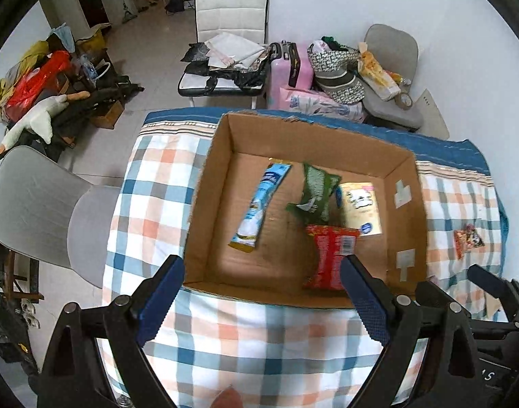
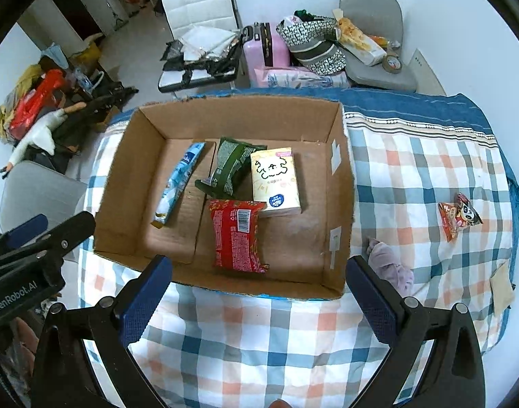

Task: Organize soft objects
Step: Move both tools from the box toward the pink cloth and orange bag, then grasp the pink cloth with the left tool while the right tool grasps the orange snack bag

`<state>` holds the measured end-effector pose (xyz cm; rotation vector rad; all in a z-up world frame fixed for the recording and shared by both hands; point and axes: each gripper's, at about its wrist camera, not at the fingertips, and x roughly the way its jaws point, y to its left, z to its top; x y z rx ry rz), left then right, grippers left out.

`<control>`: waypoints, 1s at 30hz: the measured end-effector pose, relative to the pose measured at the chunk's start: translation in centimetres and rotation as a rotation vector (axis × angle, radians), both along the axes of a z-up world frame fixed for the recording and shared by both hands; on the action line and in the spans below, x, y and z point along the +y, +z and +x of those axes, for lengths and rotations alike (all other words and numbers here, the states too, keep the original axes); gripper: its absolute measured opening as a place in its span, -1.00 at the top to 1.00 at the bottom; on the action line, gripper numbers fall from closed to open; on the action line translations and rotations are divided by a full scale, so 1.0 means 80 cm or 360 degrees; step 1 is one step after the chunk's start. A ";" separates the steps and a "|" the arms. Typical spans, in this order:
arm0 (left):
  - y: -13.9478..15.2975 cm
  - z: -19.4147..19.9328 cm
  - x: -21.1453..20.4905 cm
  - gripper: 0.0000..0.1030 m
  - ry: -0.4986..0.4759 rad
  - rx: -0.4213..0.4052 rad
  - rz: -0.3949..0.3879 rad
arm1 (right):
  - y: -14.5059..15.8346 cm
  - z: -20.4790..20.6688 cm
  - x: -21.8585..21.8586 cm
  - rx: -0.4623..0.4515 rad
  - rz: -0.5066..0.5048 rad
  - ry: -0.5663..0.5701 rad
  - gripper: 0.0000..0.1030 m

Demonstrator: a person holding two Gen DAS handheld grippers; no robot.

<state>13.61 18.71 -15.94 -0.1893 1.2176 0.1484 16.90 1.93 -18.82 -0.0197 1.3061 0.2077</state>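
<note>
An open cardboard box [image 1: 208, 183] [image 2: 341, 176] stands on the checked cloth. Inside lie a long blue packet [image 1: 261, 200] [image 2: 177, 183], a green packet [image 1: 315, 193] [image 2: 232, 166], a red packet [image 1: 327, 255] [image 2: 235, 234] and a cream tissue pack [image 1: 359, 209] [image 2: 276, 180]. Outside the box, on the right, lie a small red snack packet [image 1: 468, 238] [image 2: 458, 217] and a crumpled mauve cloth [image 2: 392, 265]. My left gripper [image 1: 262, 299] is open and empty above the box's near edge. My right gripper [image 2: 259, 295] is open and empty, also at the near edge.
The checked cloth [image 2: 259, 340] covers the table. A grey chair [image 1: 38, 204] stands at the left. Behind the table are a white chair [image 1: 232, 17], a pink suitcase [image 1: 290, 64] and a grey chair [image 1: 392, 68] piled with bags. Clutter lies on the floor at far left.
</note>
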 end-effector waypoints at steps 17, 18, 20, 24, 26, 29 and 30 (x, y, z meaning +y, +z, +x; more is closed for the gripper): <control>-0.038 0.036 -0.311 -0.81 -0.0328 0.0245 -0.0537 | 0.037 -0.006 -0.324 -0.0043 0.0007 -0.0596 -1.00; -0.055 0.041 -0.332 -0.81 -0.0338 0.0297 -0.0548 | 0.029 -0.002 -0.350 -0.0020 -0.0007 -0.0635 -1.00; -0.087 0.052 -0.363 -0.81 -0.0331 0.0381 -0.0560 | 0.008 0.008 -0.397 0.0037 -0.0008 -0.0693 -1.00; -0.159 0.072 -0.409 -0.81 -0.0245 0.0556 -0.0520 | -0.043 0.029 -0.469 0.0155 0.0059 -0.0775 -1.00; -0.191 0.081 -0.418 -0.81 -0.0194 0.0621 -0.0499 | -0.069 0.040 -0.486 0.0205 0.0116 -0.0786 -1.00; -0.230 0.094 -0.425 -0.80 -0.0122 0.0703 -0.0435 | -0.106 0.062 -0.505 0.0276 0.0191 -0.0802 -1.00; -0.239 0.097 -0.424 -0.80 -0.0102 0.0720 -0.0424 | -0.119 0.070 -0.508 0.0296 0.0208 -0.0808 -1.00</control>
